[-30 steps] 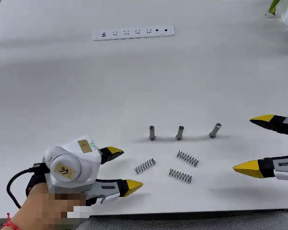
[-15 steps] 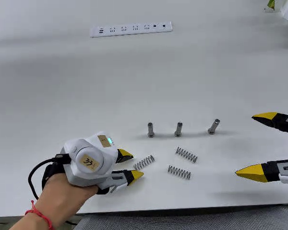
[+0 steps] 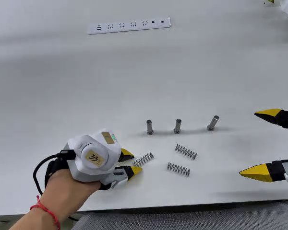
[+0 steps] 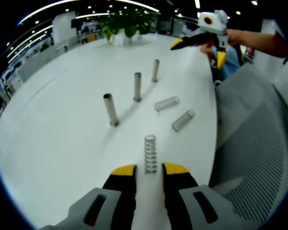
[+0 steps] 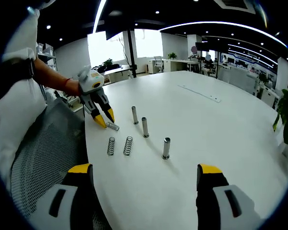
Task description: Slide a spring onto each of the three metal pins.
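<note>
Closest to the person, the left gripper is hovering low over the white table, its yellow-tipped jaws standing a narrow gap apart and clamping nothing. In the left gripper view, the left gripper is pointing straight along a small coiled metal spring, whose near end is lying just between the tips; whether they are touching it cannot be told. In the head view this spring is lying just right of those tips. Off to the right, the right gripper is hanging with its jaws spread wide and empty, well apart from the parts. Two more coiled metal springs are lying side by side a little farther out. Beyond them, three short grey metal pins are standing in a row, all bare, the right one leaning. At the far side, a long white power strip is lying flat.
</note>
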`<state>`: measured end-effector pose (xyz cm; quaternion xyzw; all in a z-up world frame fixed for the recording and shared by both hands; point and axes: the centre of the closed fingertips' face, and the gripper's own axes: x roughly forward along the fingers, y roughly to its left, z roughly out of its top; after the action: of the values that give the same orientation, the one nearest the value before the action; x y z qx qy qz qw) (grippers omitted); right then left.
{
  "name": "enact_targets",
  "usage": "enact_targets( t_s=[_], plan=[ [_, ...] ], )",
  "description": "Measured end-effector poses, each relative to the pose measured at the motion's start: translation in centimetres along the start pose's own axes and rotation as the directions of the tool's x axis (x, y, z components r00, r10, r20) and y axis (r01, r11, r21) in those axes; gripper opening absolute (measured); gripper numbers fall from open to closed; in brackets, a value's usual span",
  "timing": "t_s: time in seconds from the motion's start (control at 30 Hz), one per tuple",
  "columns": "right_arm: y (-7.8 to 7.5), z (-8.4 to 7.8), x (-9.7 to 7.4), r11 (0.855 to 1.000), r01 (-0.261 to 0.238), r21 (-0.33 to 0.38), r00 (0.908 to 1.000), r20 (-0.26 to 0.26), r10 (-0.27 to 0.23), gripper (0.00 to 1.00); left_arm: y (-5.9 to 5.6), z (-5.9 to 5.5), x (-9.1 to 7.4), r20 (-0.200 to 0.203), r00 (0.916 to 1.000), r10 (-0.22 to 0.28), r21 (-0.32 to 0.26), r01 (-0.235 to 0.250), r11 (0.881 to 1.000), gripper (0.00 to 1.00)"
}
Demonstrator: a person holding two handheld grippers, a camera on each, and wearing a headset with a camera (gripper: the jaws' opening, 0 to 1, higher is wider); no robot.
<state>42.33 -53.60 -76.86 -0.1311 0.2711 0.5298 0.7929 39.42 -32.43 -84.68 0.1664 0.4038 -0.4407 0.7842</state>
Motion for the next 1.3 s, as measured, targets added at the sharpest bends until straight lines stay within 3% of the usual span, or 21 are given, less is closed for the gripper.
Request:
enact_targets(
  t_s=[0.8, 1.3],
  plan=[
    [-0.42, 0.41, -0.42, 1.0, 0.02, 0.003, 0.9994, 0.029, -0.02, 0.89, 0.35, -0.17, 0.22, -0.05, 0.9986, 0.018, 0.045, -0.015, 0.999, 0.11],
    [-0.26, 0.42, -0.42, 1.0, 0.023, 0.01, 0.9994, 0.027, -0.023, 0.88, 0.22, 0.17, 0.04, -0.02, 0.9998, 0.009, 0.011, -0.009, 1.0, 0.11]
  ],
)
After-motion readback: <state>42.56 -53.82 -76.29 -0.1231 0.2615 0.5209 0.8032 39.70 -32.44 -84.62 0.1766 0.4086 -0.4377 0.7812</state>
